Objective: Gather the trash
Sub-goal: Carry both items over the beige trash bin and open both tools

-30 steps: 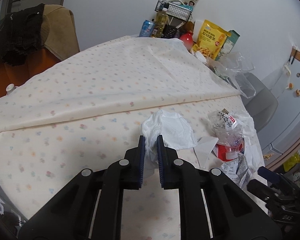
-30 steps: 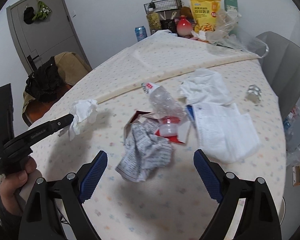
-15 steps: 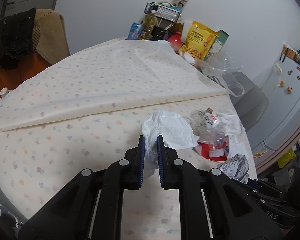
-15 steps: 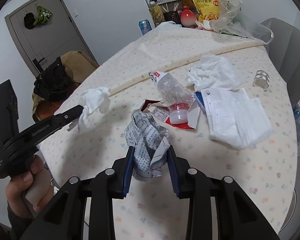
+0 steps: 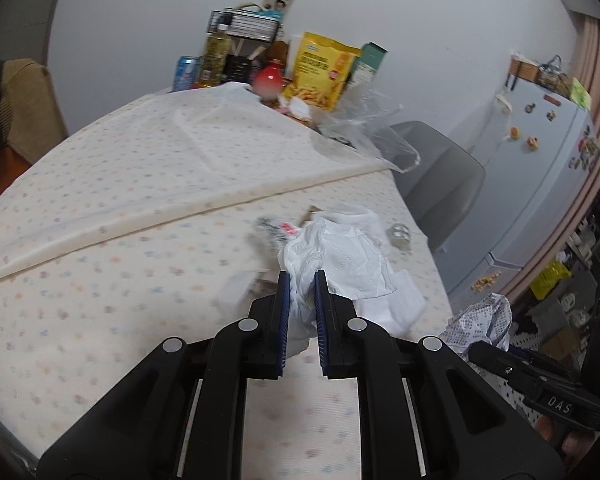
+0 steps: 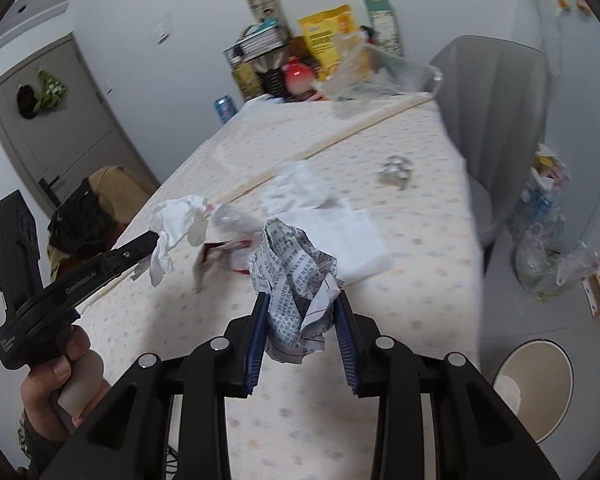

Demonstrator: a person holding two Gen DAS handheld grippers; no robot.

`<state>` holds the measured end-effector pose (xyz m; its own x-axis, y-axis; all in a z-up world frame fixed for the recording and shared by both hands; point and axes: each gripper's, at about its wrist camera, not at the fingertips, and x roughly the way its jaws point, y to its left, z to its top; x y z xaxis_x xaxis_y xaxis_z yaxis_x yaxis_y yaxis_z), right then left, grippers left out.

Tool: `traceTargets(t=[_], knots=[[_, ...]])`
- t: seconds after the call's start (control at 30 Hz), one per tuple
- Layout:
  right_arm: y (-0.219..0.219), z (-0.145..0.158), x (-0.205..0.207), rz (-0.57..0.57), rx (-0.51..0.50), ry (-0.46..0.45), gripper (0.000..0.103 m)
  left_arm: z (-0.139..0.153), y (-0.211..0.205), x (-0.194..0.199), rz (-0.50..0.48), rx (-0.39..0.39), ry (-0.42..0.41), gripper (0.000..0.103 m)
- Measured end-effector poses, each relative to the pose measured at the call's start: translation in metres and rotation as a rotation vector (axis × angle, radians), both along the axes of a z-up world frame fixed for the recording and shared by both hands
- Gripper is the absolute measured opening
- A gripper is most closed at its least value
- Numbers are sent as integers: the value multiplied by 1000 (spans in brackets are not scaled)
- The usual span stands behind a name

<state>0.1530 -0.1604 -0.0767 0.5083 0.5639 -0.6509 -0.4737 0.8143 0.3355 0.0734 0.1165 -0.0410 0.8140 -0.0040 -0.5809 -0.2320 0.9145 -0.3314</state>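
Clamping a crumpled white tissue (image 5: 300,276) between its blue pads, the left tool (image 5: 299,280) carries it above the dotted table (image 5: 100,280). Over on the right, the right tool (image 6: 302,308) is pinched tight on a balled-up printed paper (image 6: 292,272), lifted clear of the tablecloth. More white paper (image 6: 340,236) lies on the table beyond, and a round bin (image 6: 540,384) stands on the floor.

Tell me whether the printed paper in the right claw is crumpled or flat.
Crumpled. The printed paper is a creased wad bulging above the right claw, whose blue pads press on both its sides, clear of the table.
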Motion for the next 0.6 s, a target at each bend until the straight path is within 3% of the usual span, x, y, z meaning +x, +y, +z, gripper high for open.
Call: traceTargets(t=[0.6], knots=[[-166, -24, 16, -339, -1, 35, 34, 2, -126, 67, -246, 26, 26, 13]])
